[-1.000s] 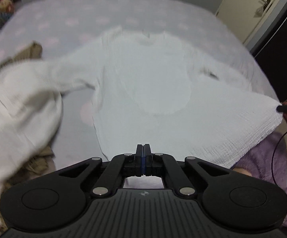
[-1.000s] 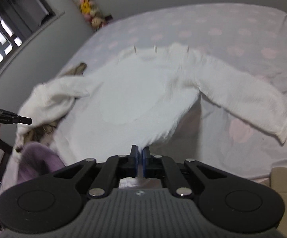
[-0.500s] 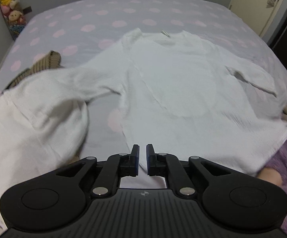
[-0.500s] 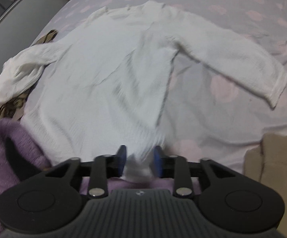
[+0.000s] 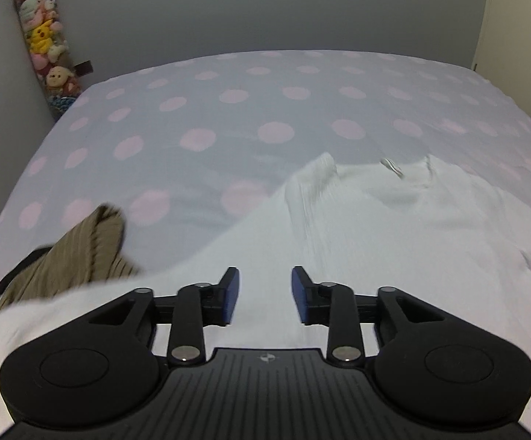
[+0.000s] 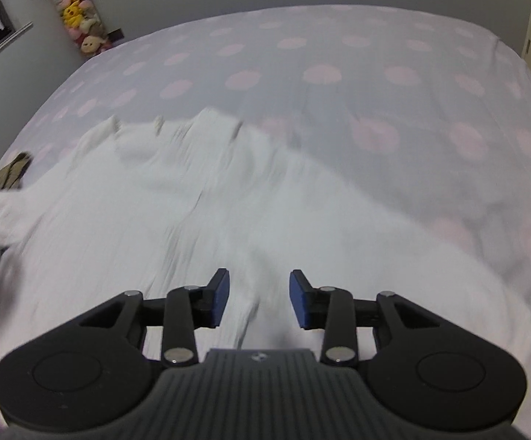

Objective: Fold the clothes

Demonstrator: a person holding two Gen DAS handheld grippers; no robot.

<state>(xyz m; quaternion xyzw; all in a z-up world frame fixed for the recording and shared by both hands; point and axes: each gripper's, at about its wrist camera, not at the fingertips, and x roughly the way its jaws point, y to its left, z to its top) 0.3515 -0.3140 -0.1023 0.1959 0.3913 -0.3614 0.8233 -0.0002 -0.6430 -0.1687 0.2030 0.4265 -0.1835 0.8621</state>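
Now spread wide, both: left gripper (image 5: 264,295) and right gripper (image 6: 259,299), no longer pinching the white long-sleeved top (image 6: 148,220), dropped flat on the polka-dot bedsheet (image 5: 228,121).

The right gripper (image 6: 259,297) hangs over the white top (image 6: 177,227), jaws apart; the garment lies across the dotted bedsheet (image 6: 338,55).

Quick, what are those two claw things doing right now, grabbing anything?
Left gripper: open, holding nothing, above the white top.
Right gripper: open, holding nothing; white top lies loose between its fingers.
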